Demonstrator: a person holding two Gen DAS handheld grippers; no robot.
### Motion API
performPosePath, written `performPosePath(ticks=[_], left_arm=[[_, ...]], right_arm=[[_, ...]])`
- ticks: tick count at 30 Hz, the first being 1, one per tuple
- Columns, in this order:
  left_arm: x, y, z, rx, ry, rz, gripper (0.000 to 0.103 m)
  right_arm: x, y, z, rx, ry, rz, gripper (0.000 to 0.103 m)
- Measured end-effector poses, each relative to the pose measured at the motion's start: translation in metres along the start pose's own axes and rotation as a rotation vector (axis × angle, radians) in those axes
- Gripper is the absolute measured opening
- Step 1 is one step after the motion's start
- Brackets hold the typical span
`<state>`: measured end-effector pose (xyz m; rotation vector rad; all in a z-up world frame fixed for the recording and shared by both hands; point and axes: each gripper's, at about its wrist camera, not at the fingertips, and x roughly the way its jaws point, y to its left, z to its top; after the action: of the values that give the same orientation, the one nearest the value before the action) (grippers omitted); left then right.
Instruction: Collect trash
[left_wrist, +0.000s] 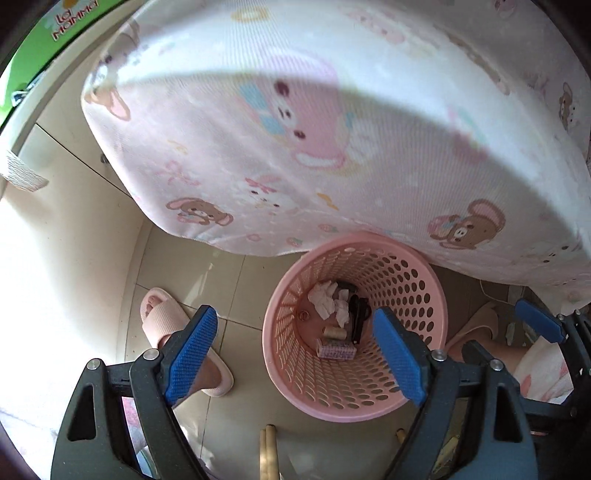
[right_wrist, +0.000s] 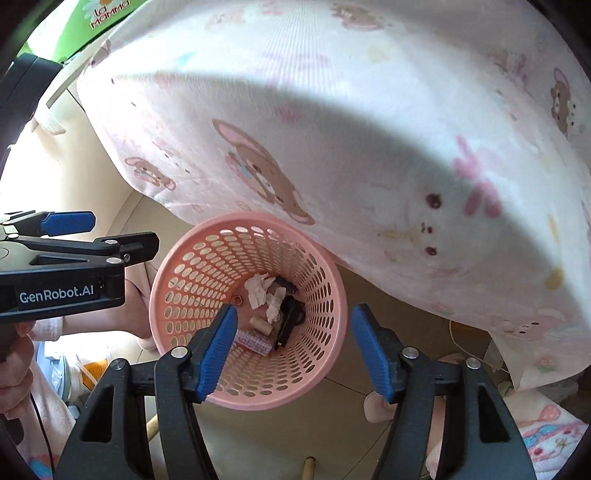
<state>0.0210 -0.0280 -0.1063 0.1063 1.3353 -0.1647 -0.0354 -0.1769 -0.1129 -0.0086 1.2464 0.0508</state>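
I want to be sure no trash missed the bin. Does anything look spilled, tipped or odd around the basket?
Nothing stands out. The pink perforated plastic basket stands upright on the tiled floor, holding crumpled white tissues, a black object and a small thread spool. No spill shows beside it. Both grippers, left and right, are open and empty.

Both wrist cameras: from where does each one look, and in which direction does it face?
Left wrist: on the left gripper, facing down into the pink basket; own open fingers, slippered foot.
Right wrist: on the right gripper, facing down into the basket; own open fingers, left gripper at left.
Shared: basket, crumpled tissues, printed bedsheet.
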Motion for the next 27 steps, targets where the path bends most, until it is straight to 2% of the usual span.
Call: performPosePath(ticks=[6, 9, 15, 18, 20, 27], left_arm=[[-0.053, 0.000, 0.004, 0.025, -0.228, 0.058, 0.090], [-0.070, 0.003, 0.007, 0.017, -0.308, 0.063, 0.093], [-0.096, 0.013, 0.011, -0.025, -0.411, 0.029, 0.101], [-0.107, 0.011, 0.014, 0.008, -0.469, 0.099, 0.101], [-0.113, 0.013, 0.013, 0.008, -0.504, 0.114, 0.101], [-0.130, 0.009, 0.005, 0.021, -0.577, 0.051, 0.101]], right_arm=[[-0.047, -0.002, 0.003, 0.020, -0.134, -0.005, 0.072], [-0.069, -0.005, 0.005, 0.049, -0.204, -0.011, 0.076], [-0.107, -0.015, 0.006, 0.085, -0.330, -0.038, 0.079], [-0.119, -0.023, 0.010, 0.100, -0.386, -0.053, 0.084], [-0.124, -0.027, 0.010, 0.109, -0.429, -0.053, 0.085], [-0.137, -0.031, 0.011, 0.111, -0.516, -0.082, 0.085]])
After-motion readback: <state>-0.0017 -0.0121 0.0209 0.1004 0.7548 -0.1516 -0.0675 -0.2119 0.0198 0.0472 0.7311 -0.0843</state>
